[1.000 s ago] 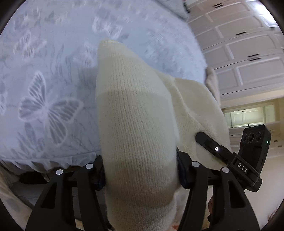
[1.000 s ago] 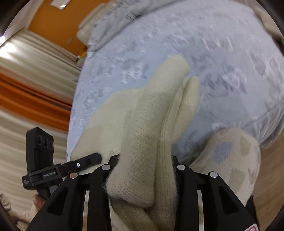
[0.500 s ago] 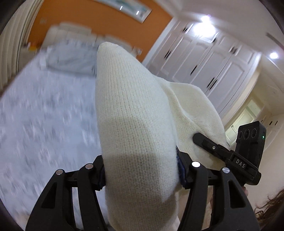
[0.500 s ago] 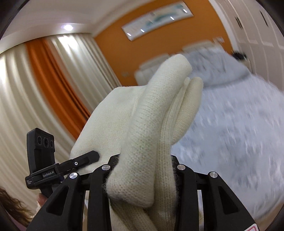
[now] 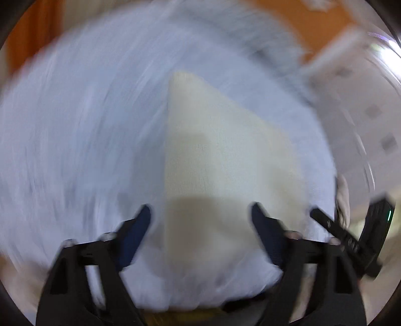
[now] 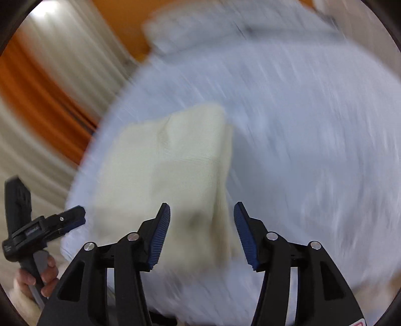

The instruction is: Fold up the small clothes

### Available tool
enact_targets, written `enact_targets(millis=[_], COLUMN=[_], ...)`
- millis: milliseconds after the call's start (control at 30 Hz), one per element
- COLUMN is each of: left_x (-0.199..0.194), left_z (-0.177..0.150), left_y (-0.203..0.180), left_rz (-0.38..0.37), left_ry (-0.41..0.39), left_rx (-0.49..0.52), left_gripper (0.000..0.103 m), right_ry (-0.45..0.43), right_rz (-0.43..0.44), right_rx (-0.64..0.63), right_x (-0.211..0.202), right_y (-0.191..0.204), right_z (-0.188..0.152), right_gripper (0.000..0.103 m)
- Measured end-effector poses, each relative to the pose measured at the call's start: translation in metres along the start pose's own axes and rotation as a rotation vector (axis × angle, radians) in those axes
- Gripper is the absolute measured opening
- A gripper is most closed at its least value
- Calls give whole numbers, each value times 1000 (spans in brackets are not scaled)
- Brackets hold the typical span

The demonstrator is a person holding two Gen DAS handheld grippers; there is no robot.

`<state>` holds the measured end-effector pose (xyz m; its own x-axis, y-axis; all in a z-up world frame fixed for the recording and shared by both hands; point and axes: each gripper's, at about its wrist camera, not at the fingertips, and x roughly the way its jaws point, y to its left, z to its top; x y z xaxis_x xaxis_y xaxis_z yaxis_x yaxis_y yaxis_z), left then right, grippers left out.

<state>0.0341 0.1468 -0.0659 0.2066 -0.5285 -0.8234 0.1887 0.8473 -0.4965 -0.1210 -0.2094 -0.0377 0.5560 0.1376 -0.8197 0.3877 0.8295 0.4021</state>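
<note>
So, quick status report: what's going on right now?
Left gripper and right gripper opening, pads clear. Cream knit on bed. Nothing in the way.

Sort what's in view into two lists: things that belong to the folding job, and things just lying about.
Belongs to the job:
- cream knit garment, lying on the bed
- left gripper, jaws opening, pads off the cloth
- right gripper, jaws opening, pads off the cloth
- pale blue bedspread, the work surface

Just about:
- curtains
- orange wall
- pillows, blurred
</note>
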Motion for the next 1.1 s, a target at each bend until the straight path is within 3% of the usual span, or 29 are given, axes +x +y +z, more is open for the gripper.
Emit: enact_targets(millis=[33,100,167,233,333,400,433,500,533,567,633,733,800,867,967,1067,1100], left_x=[4,-7,-13,-8,15,41,51,71,69,63,49,26,43,66,49,26,23], left_z=[-9,-20,-18,-10,-2,7,7,13,11,16,24,32,31,23,12,8,6], left_y=[20,36,36,30,15,9,6,0,-5,-12,-19,-17,-3,2,-2,-15,-18], left_rz=[-39,-105,-120,-151,-145,-114,-100,-55,-45,-47,-58,-69,-12,54,56,97,120], left_ry=[17,-39,-73,-68,-38,4,36,85,86,81,59,10,33,90,18,-51,-63], left_rx=[-80,-130,-130,-130,-129,-118,-120,-96,-71,-28,34,56,46,75,68,120,137], left_gripper=[64,73,84,89,97,96,85,72,66,61,53,55,60,71,73,80,82], right_ry=[8,13,34,46,105,158,188,218,199,179,135,78,135,252,135,-13,-50], right_rz=[19,40,44,59,86,46,55,109,104,124,173,193,133,9,19,-73,-82], right_rx=[25,33,15,40,106,141,158,203,199,174,113,10,3,10,90,-38,-107], right_x=[1,-3,-4,3,38,64,76,87,84,74,51,26,47,81,49,-1,-13], right_y=[-6,-11,-9,-10,-18,-26,-28,-28,-24,-14,6,29,23,5,-6,24,39], right_z=[-6,-18,-11,-1,11,8,7,2,4,8,15,22,14,2,-2,6,9], right_gripper=[52,55,65,76,78,78,64,51,33,31,29,34,43,56,57,56,48])
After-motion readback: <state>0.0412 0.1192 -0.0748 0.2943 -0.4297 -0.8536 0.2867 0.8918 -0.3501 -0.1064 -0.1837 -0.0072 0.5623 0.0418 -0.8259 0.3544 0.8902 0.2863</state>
